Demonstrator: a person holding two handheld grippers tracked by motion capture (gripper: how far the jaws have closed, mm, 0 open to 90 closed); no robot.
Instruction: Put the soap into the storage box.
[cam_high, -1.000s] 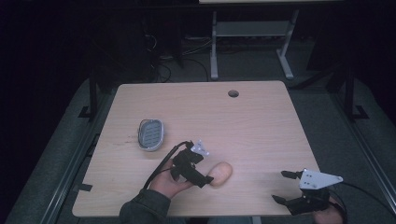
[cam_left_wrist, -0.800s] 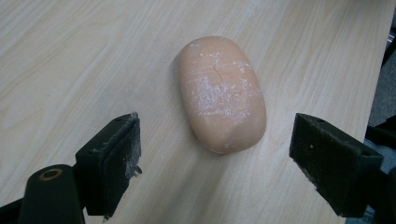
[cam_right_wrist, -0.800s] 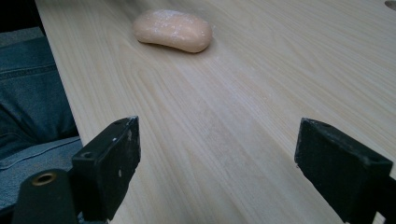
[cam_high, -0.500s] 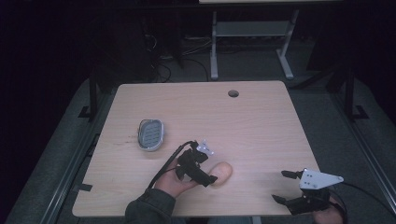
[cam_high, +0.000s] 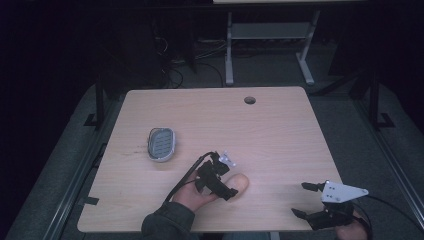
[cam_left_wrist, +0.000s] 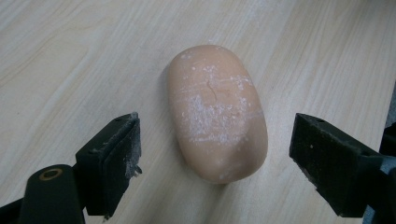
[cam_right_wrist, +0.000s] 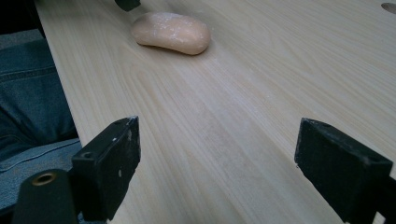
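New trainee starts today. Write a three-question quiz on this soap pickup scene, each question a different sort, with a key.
1. True or false: the left gripper has its jaws shut on the soap bar.
2. Multiple choice: the soap dish lies A) to the left of the soap bar, B) under it, C) beside the right gripper.
3. Fill in: the right gripper's jaws are ____ over the bare table.

Key: 1 false, the jaws stand apart, either side of the bar; 2 A; 3 open.
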